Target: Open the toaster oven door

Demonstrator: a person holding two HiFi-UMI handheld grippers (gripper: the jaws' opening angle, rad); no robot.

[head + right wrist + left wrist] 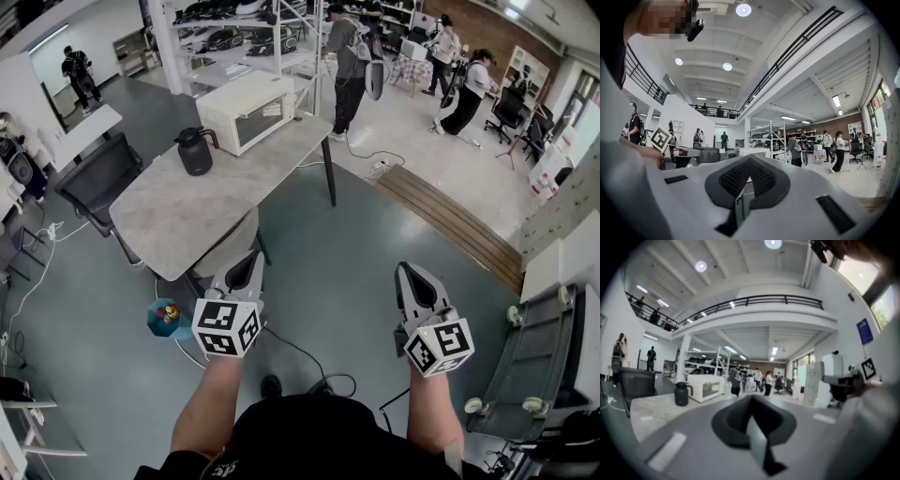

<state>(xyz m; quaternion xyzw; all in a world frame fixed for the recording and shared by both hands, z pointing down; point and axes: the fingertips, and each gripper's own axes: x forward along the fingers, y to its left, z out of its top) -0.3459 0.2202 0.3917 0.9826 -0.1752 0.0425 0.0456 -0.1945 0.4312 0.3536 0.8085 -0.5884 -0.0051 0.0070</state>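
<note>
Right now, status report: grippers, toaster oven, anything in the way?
Left gripper shut, empty; right gripper shut, empty. Toaster oven at far end of table, door closed, untouched. Black jug beside it, not before the door.

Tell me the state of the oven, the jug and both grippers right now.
toaster oven: door closed, standing on the table
jug: upright on the table, beside the toaster oven, not touching it
left gripper: shut, empty, far from the toaster oven
right gripper: shut, empty, far from the toaster oven
</note>
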